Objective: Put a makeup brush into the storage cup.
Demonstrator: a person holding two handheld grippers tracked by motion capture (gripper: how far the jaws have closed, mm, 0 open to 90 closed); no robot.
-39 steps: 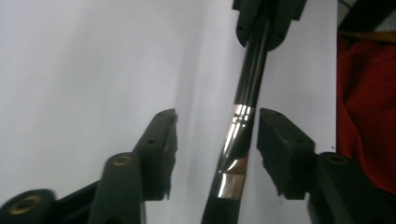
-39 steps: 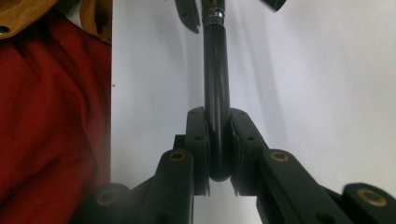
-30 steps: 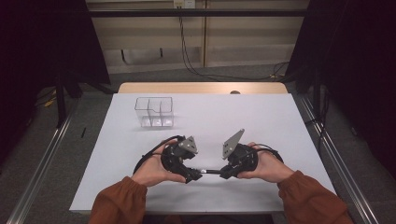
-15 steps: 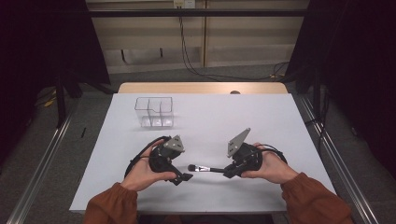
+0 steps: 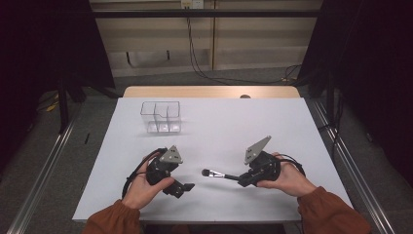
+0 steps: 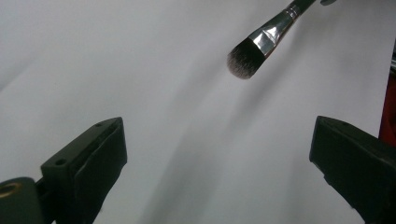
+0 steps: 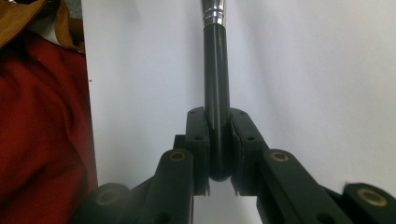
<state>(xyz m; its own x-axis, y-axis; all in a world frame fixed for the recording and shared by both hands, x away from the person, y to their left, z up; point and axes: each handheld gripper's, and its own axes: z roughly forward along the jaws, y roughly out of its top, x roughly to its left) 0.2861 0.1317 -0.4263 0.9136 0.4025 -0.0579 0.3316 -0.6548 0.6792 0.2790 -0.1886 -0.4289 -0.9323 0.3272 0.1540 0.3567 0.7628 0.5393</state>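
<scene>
A makeup brush [image 5: 216, 174] with a black handle, silver ferrule and dark bristles is held level above the white table [image 5: 219, 122]. My right gripper [image 5: 242, 179] is shut on the handle's end [image 7: 216, 70], and the pads [image 7: 198, 140] press on it from both sides. My left gripper [image 5: 185, 187] lies to the left of the brush, apart from it. Its jaws have just been opening and now stand wide with nothing between them. In the left gripper view the bristle head [image 6: 246, 58] hangs beyond the left gripper [image 6: 217, 140], at the upper right.
A clear plastic organizer [image 5: 161, 117] with several compartments stands at the back left of the table. A rust-red sleeve [image 7: 42, 116] shows at the left of the right gripper view. The table's front edge runs just under both forearms.
The left gripper has drawn away to the left from the brush's bristle end, and its jaws stand wider. The right gripper has kept its hold on the brush and stayed put.
</scene>
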